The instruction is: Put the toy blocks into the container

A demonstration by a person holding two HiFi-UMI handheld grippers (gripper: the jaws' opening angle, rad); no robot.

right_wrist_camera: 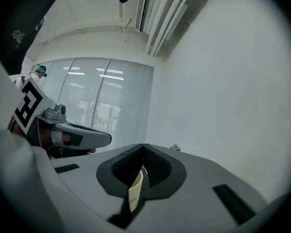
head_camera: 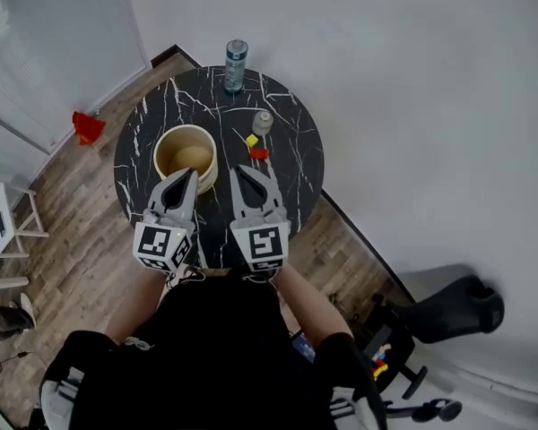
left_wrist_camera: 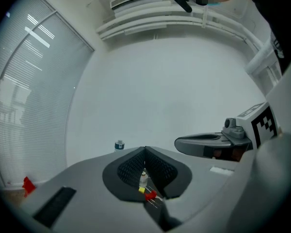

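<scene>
On the round black marble table (head_camera: 296, 164) stands a cream cylindrical container (head_camera: 186, 156), open at the top. To its right lie a yellow block (head_camera: 251, 140) and a red block (head_camera: 259, 153). My left gripper (head_camera: 189, 175) hovers shut and empty at the container's near right rim. My right gripper (head_camera: 238, 170) is shut and empty just short of the red block. In the left gripper view the yellow block (left_wrist_camera: 141, 190) and red block (left_wrist_camera: 151, 195) show below the shut left gripper (left_wrist_camera: 145, 149). The container's rim (right_wrist_camera: 135, 191) shows under the shut right gripper (right_wrist_camera: 144, 147).
A small pale jar (head_camera: 263, 122) stands behind the blocks and a water bottle (head_camera: 236, 65) at the table's far edge. On the wooden floor are a red object (head_camera: 89, 127), a white stool (head_camera: 0, 223) at the left and a black chair base (head_camera: 453, 310) at the right.
</scene>
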